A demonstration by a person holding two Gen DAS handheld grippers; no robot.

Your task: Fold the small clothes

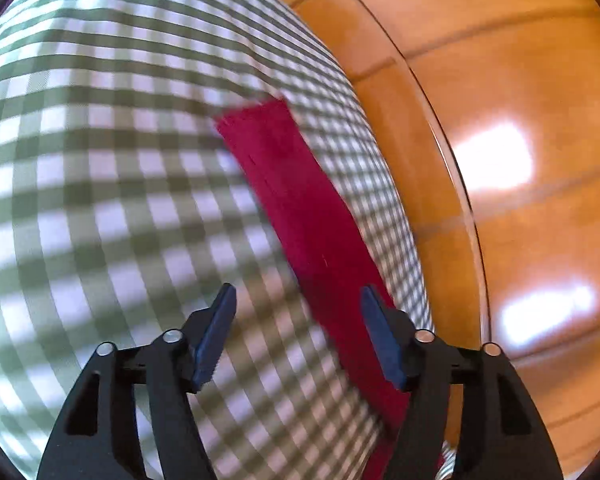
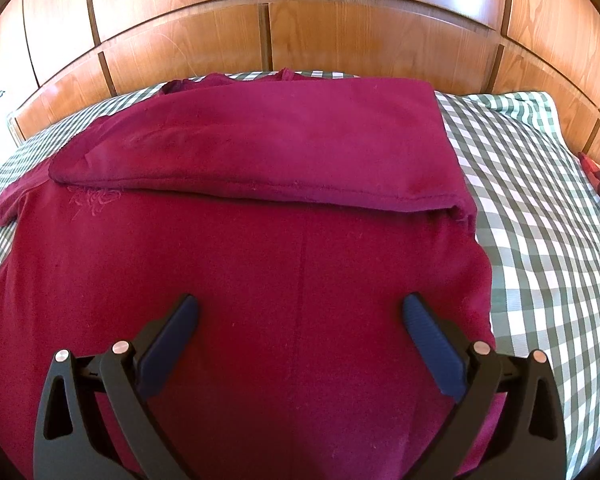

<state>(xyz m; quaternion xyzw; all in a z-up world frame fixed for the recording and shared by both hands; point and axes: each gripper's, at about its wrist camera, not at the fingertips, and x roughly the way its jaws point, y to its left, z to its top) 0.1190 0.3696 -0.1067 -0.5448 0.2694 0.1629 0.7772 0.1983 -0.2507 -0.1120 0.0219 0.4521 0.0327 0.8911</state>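
Soft matt crimson cloth garment (image 2: 260, 280), woven checked cotton sheet (image 2: 540, 240), glossy varnished wood panelling (image 2: 340, 32)

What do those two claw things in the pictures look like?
Both the left gripper and the right gripper are matte black plastic, with slotted side arms, round silver pins at the hinges, and two flat dark-blue ribbed fingers. No cables, markings or sleeves show.

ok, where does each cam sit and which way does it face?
Left wrist: on the left gripper, angled down at the green-and-white checked bedsheet and a strip of the dark red knit garment; open blue fingers show.
Right wrist: on the right gripper, over the garment's folded-over flap, facing the wooden panelled wall; open fingers show.
Shared: garment, sheet, wall.
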